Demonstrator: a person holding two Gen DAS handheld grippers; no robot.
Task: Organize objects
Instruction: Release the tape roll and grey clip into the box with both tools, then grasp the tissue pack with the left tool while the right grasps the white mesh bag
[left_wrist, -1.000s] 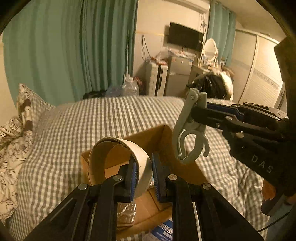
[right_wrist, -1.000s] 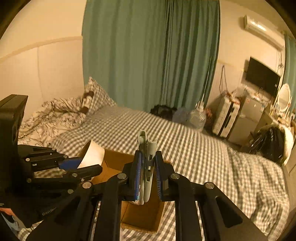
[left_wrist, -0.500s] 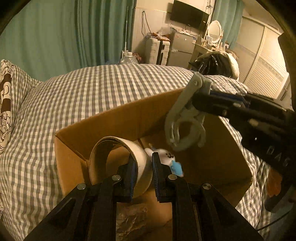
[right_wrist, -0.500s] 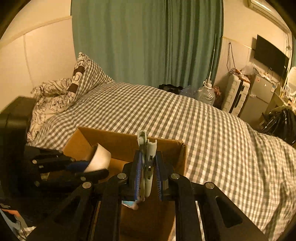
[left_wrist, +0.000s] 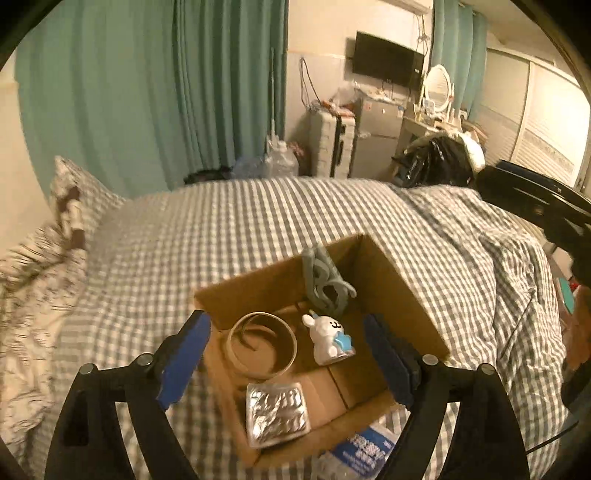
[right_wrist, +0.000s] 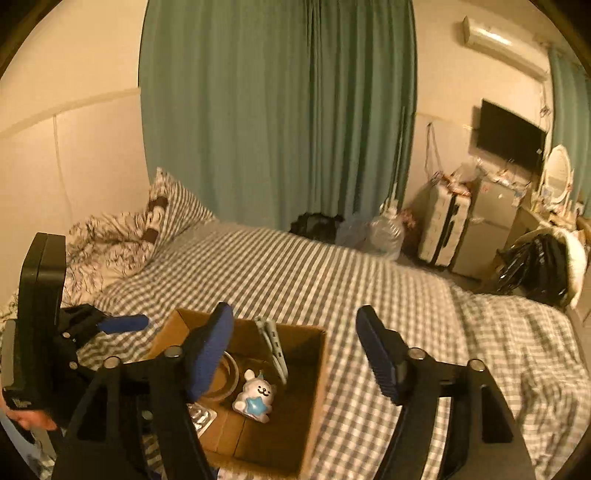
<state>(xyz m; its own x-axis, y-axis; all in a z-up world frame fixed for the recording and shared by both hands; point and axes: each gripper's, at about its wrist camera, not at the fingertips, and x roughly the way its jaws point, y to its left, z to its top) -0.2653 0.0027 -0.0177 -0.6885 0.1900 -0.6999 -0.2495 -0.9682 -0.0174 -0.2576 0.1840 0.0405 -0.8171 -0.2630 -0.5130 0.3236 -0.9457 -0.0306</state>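
An open cardboard box (left_wrist: 391, 280) (right_wrist: 316, 373) sits on the checked bed. Inside lie a roll of tape (left_wrist: 262, 343) (right_wrist: 223, 376), a white rabbit figure with a blue star (left_wrist: 330, 338) (right_wrist: 255, 397), a foil blister pack (left_wrist: 277, 413) (right_wrist: 201, 415) and a grey clip (left_wrist: 325, 280) (right_wrist: 275, 345) leaning against the far wall. My left gripper (left_wrist: 288, 354) hangs above the box, its jaws opening, nothing between them. My right gripper (right_wrist: 295, 350) also hangs above the box, jaws opening and empty.
A blue and white packet (left_wrist: 365, 452) lies on the bed by the box's near edge. Pillows (right_wrist: 122, 236) lie at the bed's head on the left. Teal curtains, a suitcase (right_wrist: 443, 225), a small fridge and a dark bag (right_wrist: 535, 269) stand beyond the bed.
Both grippers let go and pulled up from the box: the tape roll now lies flat inside, and the grey clip leans against the box's far wall.
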